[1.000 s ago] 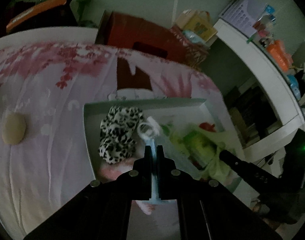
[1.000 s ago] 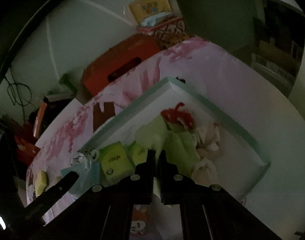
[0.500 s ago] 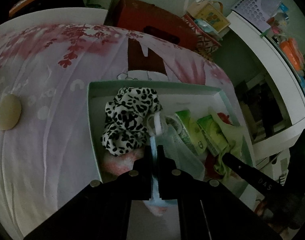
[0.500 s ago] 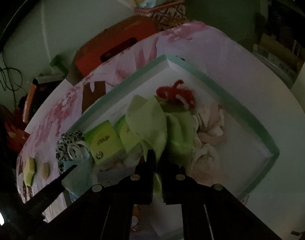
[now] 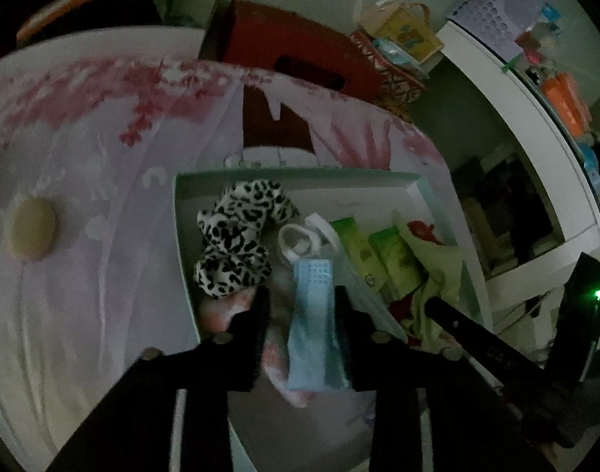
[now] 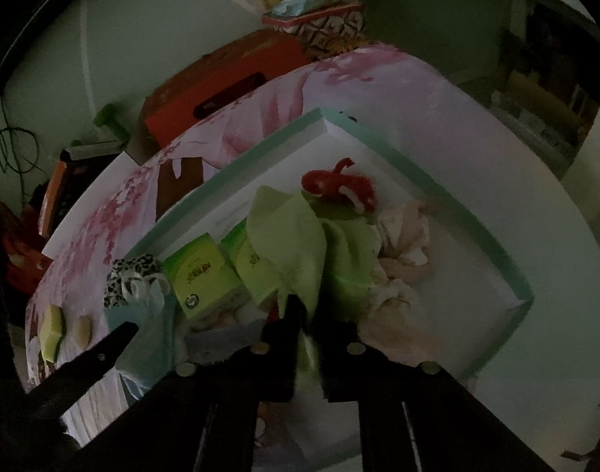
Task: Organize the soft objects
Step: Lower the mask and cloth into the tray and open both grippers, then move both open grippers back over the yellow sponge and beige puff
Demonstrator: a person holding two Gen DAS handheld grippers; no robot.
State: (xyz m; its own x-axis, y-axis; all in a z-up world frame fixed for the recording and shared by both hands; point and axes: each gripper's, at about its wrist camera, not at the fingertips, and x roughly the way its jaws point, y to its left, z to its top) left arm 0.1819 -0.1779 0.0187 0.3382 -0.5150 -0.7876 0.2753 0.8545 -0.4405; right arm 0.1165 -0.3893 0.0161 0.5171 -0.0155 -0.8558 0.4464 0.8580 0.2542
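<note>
A shallow mint-rimmed white box [image 5: 296, 176] [image 6: 449, 196] lies on the pink flowered bedsheet. In it are a leopard-print cloth [image 5: 237, 240], a blue face mask [image 5: 313, 330] with white ear loops, two green tissue packs [image 6: 205, 279], a red and white item [image 6: 339, 187] and a pale pink cloth [image 6: 404, 236]. My left gripper [image 5: 300, 306] is open over the box, and the mask lies loose between its fingers. My right gripper [image 6: 305, 314] is shut on a light green cloth [image 6: 296, 236] that rises from the box.
A beige round sponge [image 5: 30, 230] lies on the sheet left of the box; in the right wrist view a yellow-green sponge [image 6: 52, 330] lies beside it. A red box [image 5: 296, 59] and a gift bag [image 5: 406, 35] stand behind the bed. White shelving [image 5: 536, 137] is at right.
My left gripper has opened and let go of the blue mask, which now lies in the box. My right gripper stays shut on the green cloth, closer to the box.
</note>
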